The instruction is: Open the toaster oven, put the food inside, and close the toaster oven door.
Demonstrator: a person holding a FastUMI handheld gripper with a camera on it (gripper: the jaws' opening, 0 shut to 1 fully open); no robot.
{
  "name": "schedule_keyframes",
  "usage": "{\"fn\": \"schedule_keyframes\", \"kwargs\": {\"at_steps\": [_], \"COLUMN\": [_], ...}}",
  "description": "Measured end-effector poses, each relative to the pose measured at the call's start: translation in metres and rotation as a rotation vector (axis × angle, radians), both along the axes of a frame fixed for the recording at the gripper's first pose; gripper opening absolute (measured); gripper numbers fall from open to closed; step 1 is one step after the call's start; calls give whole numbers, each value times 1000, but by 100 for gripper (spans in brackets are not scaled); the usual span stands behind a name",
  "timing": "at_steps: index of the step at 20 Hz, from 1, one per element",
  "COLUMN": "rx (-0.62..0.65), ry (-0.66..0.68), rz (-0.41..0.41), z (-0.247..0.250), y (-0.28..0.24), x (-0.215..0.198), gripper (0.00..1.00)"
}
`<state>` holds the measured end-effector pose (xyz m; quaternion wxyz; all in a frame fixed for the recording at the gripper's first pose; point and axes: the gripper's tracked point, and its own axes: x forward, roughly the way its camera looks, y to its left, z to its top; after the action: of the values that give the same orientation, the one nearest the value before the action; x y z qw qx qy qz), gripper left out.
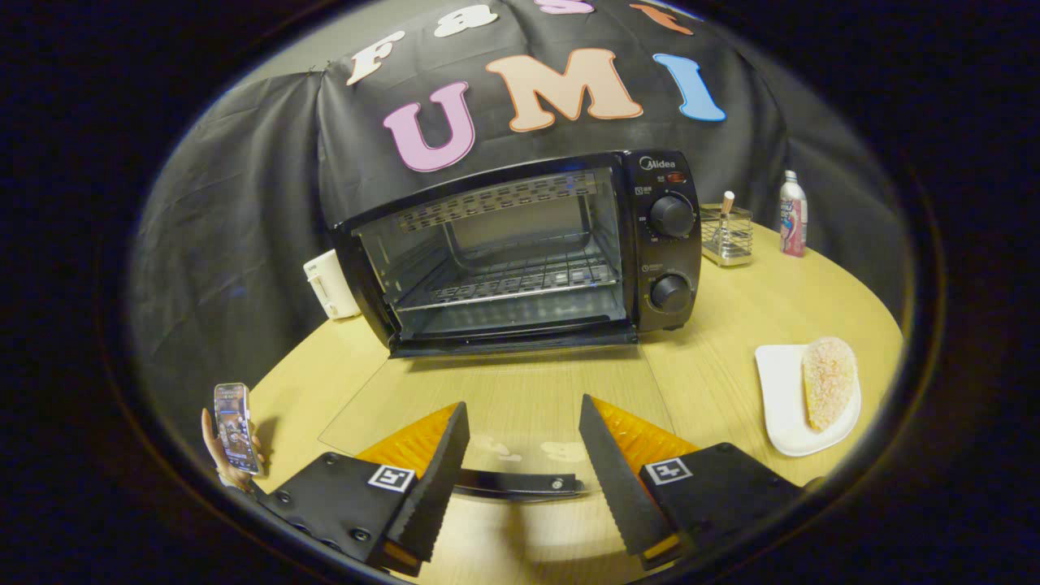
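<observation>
The gripper (520, 455) hangs with fingers spread apart over the handle edge of the toaster oven (520, 252)'s glass door (496, 406), folded flat on the wooden table (731, 325), while the food (829, 382) lies on a white plate (780, 398) well right of the fingers.
</observation>
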<state>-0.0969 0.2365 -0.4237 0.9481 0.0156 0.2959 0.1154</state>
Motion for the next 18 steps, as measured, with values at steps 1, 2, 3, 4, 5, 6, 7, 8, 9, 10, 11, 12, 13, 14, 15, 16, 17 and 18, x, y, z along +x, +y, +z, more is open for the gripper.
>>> {"fn": "schedule_keyframes", "kwargs": {"at_steps": [1,2,3,4,5,6,7,8,9,10,11,12,13,14,15,16,17,18], "rx": [-1,2,10,23,37,50,56,60,55,42,25,4,-18,-42,-60,-77,-95,-112], "ry": [-2,-5,-8,-10,-15,-25,-35,-48,-62,-71,-82,-93,-106,-119,-130,-137,-139,-134], "rz": [5,12,16,19,20,19,15,8,-6,-24,-52,-97,-137,-181,-221,-263,-303,-341], "z": [1,3,6,9,13,19,27,36,45,52,59,67,75,81,87,92,94,93], "y": [0,-1,-1,-3,-6,-11,-18,-28,-41,-58,-76,-100,-122,-146,-167,-188,-208,-228], "x": [0,0,0,0,0,0,1,1,2,3,5,7,8,4,1,0,-4,-7], "gripper": [87,87,87,87,86,86,86,85,85,85,85,85,85,85,85,85,85,85]}}
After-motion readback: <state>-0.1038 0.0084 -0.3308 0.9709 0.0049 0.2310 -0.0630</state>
